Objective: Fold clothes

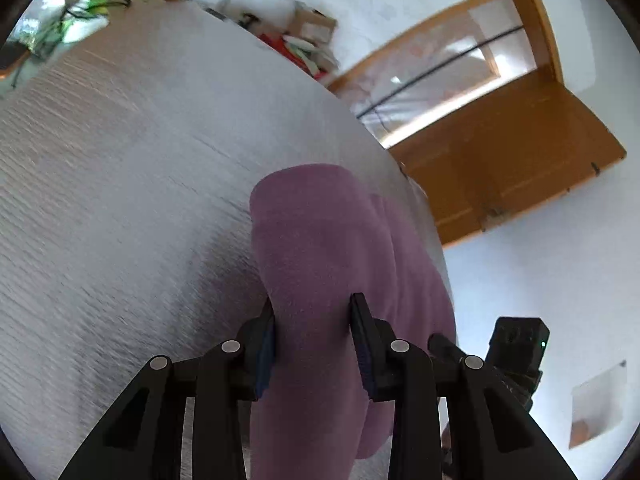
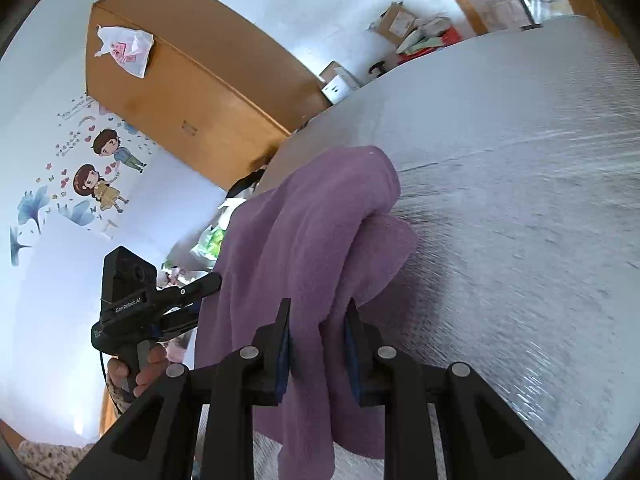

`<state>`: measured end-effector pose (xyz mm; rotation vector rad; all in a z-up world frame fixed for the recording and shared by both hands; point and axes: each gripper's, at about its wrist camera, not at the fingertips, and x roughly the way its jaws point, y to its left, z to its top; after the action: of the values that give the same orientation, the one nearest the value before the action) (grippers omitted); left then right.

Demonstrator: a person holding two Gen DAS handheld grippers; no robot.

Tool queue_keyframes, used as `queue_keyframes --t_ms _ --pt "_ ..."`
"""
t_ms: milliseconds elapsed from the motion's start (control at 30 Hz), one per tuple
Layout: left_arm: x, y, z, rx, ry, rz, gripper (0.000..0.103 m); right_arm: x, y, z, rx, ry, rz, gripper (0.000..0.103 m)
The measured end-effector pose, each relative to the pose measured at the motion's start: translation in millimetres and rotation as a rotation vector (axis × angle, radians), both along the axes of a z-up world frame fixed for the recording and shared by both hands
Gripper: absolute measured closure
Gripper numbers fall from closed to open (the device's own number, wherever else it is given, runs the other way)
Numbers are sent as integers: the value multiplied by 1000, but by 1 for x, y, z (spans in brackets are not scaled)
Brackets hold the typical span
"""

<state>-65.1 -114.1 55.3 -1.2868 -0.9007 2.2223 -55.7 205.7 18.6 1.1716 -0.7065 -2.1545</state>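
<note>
Purple cloth (image 1: 320, 264) hangs between my two grippers, over the grey bed (image 1: 120, 200). It is soft and fuzzy, like a small towel. My left gripper (image 1: 313, 312) has its jaws closed on the cloth, which bunches up thick between them. In the left wrist view the cloth runs from 6 o'clock up to the middle, where it bends in a round fold.

My right gripper (image 2: 318, 316) also has its jaws closed on the purple cloth (image 2: 312, 232). In the right wrist view the cloth makes a hump at the middle, and one loose end hangs down toward 6 o'clock, past the jaws. The grey bed (image 2: 520, 200) fills the side toward 3 o'clock.

At 8 o'clock in the right wrist view I see my left hand (image 2: 140, 368) around the handle of the other gripper. A brown wardrobe (image 2: 192, 92) stands at 11 o'clock with a white plastic bag (image 2: 126, 50) hanging on it. Cartoon stickers (image 2: 104, 168) of a boy and a girl are on the wall at 9 o'clock.
</note>
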Motion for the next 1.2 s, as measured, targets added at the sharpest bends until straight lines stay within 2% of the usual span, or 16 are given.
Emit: queue_keyframes --t_ms 167,367,467,567,667,800,1000,1200 --pt "-16 -46 8 -26 13 62 70 -27 -38 -7 -29 -18 29 79" --pt "-31 -80 12 -59 27 127 70 -50 -86 -8 -19 2 75 79" --pt "-38 -94 11 -63 42 142 70 -58 -96 -8 -30 14 71 79" --pt "-50 -92 9 -71 38 166 70 -67 -107 -11 -29 18 71 79" --pt "-58 -94 3 -99 38 173 70 -72 -113 -16 12 18 55 80" --pt "-67 -98 -12 -89 8 191 69 -77 -118 -23 65 17 35 79" --pt "-61 -102 -22 -76 -5 189 68 -76 -116 -32 115 7 21 77" --pt "-59 -100 -21 -112 4 182 67 -71 -119 -30 199 33 14 72"
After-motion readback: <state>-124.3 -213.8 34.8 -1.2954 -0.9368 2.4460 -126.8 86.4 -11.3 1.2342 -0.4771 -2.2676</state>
